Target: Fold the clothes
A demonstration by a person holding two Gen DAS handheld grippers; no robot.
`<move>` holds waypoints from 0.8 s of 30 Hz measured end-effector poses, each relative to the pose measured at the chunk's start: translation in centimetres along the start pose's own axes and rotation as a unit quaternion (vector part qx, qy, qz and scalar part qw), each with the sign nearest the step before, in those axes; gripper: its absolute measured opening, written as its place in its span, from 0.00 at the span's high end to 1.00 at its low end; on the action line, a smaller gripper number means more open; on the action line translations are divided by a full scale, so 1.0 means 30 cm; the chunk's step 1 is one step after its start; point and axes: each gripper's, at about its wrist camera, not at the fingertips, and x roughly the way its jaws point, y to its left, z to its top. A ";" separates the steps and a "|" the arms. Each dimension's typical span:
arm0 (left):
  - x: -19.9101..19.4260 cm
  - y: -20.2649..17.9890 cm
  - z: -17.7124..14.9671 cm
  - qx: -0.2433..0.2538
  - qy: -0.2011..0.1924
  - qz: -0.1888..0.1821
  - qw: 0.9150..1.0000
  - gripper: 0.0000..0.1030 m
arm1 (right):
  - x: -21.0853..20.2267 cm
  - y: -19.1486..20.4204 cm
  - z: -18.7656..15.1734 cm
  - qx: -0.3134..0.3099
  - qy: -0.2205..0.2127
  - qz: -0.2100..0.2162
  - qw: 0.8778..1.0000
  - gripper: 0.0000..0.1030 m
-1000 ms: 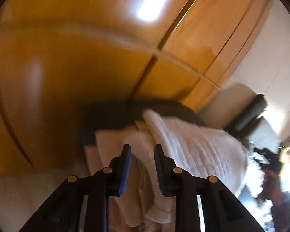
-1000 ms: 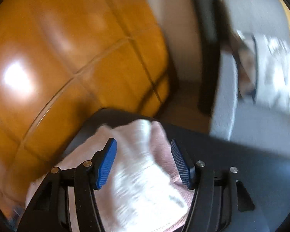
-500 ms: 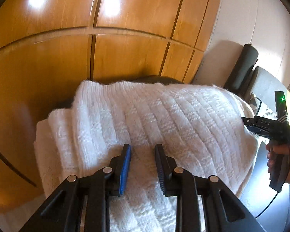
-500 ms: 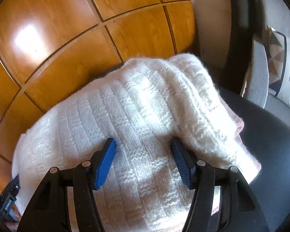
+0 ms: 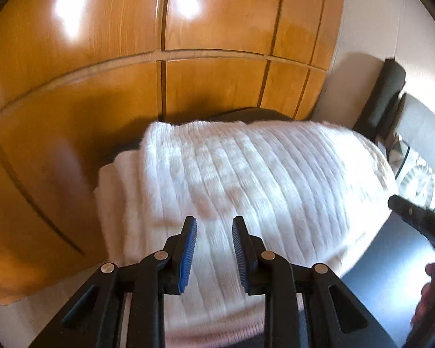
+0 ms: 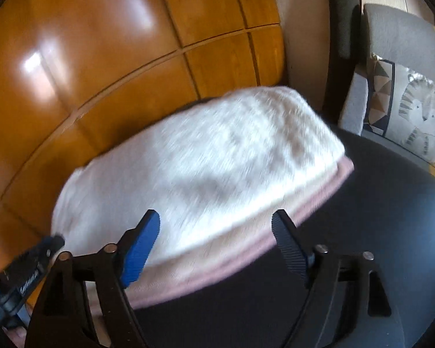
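A folded white knit sweater [image 5: 246, 185] lies on top of a stack, over a pink garment [image 6: 246, 249] and a cream one [image 5: 113, 191], on a dark table [image 6: 391, 217]. My left gripper [image 5: 214, 226] hovers over the sweater's near edge, jaws a little apart and empty. My right gripper [image 6: 216, 223] is open wide and empty, just off the stack's near edge. The sweater also shows in the right wrist view [image 6: 206, 159]. The right gripper's body shows in the left wrist view [image 5: 420, 220].
Wooden wardrobe doors [image 5: 130, 58] stand right behind the stack. A dark chair back [image 6: 342, 29] and a grey seat with a patterned cushion [image 6: 414, 110] stand to the right. The table stretches right of the stack.
The sweater was laid down onto the stack. Both grippers have since drawn back from it; the right one has opened wider and moved off its near edge.
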 end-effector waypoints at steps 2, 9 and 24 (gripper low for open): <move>-0.064 -0.024 -0.021 0.013 -0.007 0.024 1.000 0.75 | -0.067 0.051 -0.053 -0.023 -0.001 -0.010 1.000 0.16; -0.260 -0.018 -0.077 0.021 -0.010 0.035 0.999 0.75 | -0.243 0.180 -0.169 -0.097 -0.029 -0.032 0.994 0.00; -0.359 0.049 -0.074 0.008 -0.017 0.080 0.997 0.75 | -0.334 0.299 -0.189 -0.123 -0.056 -0.020 0.991 0.00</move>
